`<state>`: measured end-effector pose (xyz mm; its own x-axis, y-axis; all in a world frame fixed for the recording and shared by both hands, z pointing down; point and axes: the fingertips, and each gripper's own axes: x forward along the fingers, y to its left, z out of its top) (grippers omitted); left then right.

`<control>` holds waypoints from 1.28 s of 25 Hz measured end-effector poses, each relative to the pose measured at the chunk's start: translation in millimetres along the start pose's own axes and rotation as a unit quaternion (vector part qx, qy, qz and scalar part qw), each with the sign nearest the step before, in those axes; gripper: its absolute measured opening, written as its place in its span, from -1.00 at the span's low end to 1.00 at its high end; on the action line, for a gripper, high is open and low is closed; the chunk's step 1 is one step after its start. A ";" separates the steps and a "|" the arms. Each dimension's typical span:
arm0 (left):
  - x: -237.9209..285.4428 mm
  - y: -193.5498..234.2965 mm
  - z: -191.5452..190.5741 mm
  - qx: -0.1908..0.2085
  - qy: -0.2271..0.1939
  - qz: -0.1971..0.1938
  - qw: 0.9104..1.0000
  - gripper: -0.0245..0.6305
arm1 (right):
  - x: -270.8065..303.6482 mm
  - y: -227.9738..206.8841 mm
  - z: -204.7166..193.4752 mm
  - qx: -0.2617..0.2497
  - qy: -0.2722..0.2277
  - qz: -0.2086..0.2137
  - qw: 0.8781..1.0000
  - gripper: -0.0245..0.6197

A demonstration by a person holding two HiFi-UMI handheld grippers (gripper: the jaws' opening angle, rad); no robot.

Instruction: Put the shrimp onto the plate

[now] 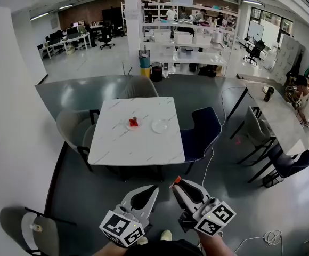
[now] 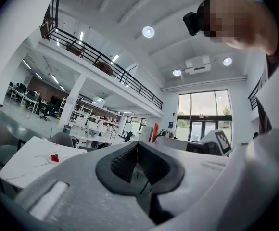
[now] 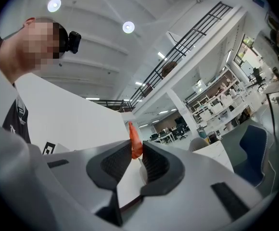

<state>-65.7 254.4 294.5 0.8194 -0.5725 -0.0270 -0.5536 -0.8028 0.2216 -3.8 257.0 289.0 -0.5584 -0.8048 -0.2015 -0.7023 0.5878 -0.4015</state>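
An orange shrimp (image 1: 177, 180) sticks up from the tips of my right gripper (image 1: 176, 184), which is shut on it. The right gripper view shows the shrimp (image 3: 134, 139) pinched between the dark pads. My left gripper (image 1: 154, 188) is beside it, shut and empty; its jaw tips meet (image 2: 137, 145). Both are held low over the grey floor, well short of the white marble table (image 1: 117, 148). On the table stand an empty white plate (image 1: 159, 126) and a small dish with something red (image 1: 133, 122), also seen in the left gripper view (image 2: 55, 158).
A grey chair (image 1: 70, 127) stands at the table's left, a dark blue chair (image 1: 203, 132) at its right, another grey one (image 1: 138, 87) behind. A second table (image 1: 282, 116) with a seated person is at far right. A cable (image 1: 266, 238) lies on the floor.
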 end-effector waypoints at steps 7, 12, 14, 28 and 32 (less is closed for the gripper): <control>23.7 -8.3 -3.2 0.003 -0.002 0.011 1.000 -0.90 | -13.1 -22.7 13.2 0.005 -0.004 0.006 1.000 -0.70; 37.8 -12.6 -9.4 0.008 0.001 0.016 1.000 -0.90 | -21.4 -41.6 17.0 0.010 -0.008 0.003 1.000 -0.70; 42.8 -11.9 -9.2 0.009 0.002 0.019 1.000 -0.90 | -22.4 -46.3 19.2 0.014 -0.009 0.003 1.000 -0.70; 102.9 47.9 -3.6 0.014 -0.011 0.010 1.000 -0.90 | 25.4 -105.4 20.8 0.009 0.003 -0.020 1.000 -0.70; 124.9 90.9 4.3 0.021 -0.019 0.014 0.999 -0.90 | 64.2 -128.9 20.8 0.001 0.009 -0.027 1.000 -0.70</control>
<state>-14.2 109.2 307.1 0.7975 -0.6004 -0.0595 -0.5828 -0.7922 0.1810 60.1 127.9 309.3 -0.5278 -0.8335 -0.1634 -0.7305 0.5436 -0.4134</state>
